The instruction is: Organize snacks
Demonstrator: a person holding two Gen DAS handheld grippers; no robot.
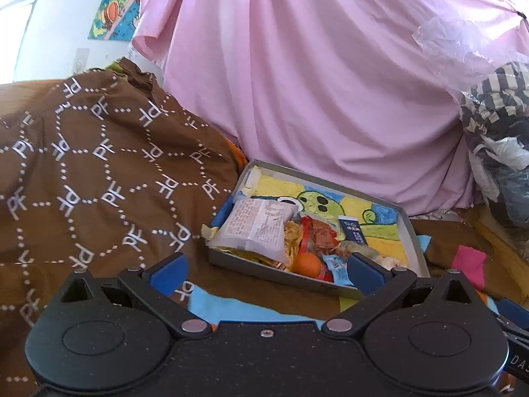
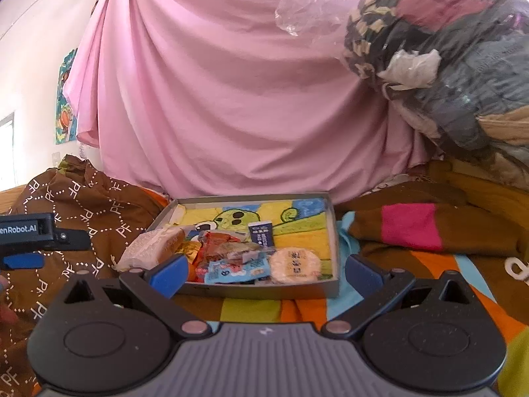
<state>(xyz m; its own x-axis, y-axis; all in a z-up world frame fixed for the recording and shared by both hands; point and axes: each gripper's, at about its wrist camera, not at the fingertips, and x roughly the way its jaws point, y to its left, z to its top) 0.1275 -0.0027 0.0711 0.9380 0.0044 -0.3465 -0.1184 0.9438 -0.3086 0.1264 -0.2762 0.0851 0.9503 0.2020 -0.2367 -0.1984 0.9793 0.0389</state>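
A shallow grey box (image 1: 411, 231) (image 2: 334, 231) with a cartoon-printed bottom lies on the bed and holds several snacks. Among them are a large pale wrapped bread (image 1: 256, 223) (image 2: 150, 246), an orange fruit (image 1: 307, 264), red and light-blue packets (image 2: 231, 269), a dark blue sachet (image 1: 352, 230) (image 2: 263, 233) and a round rice cracker (image 2: 294, 264). My left gripper (image 1: 266, 273) stands open just short of the box's near wall, nothing between its blue fingers (image 1: 168, 273). My right gripper (image 2: 264, 273) is open too, in front of the box, empty.
A brown patterned quilt (image 1: 82, 165) is heaped to the left of the box. Pink cloth (image 1: 314, 82) hangs behind it, with a pile of clothes (image 2: 446, 66) at the right. A striped blanket (image 2: 410, 228) covers the bed. The left gripper's body (image 2: 26, 231) shows at the right view's left edge.
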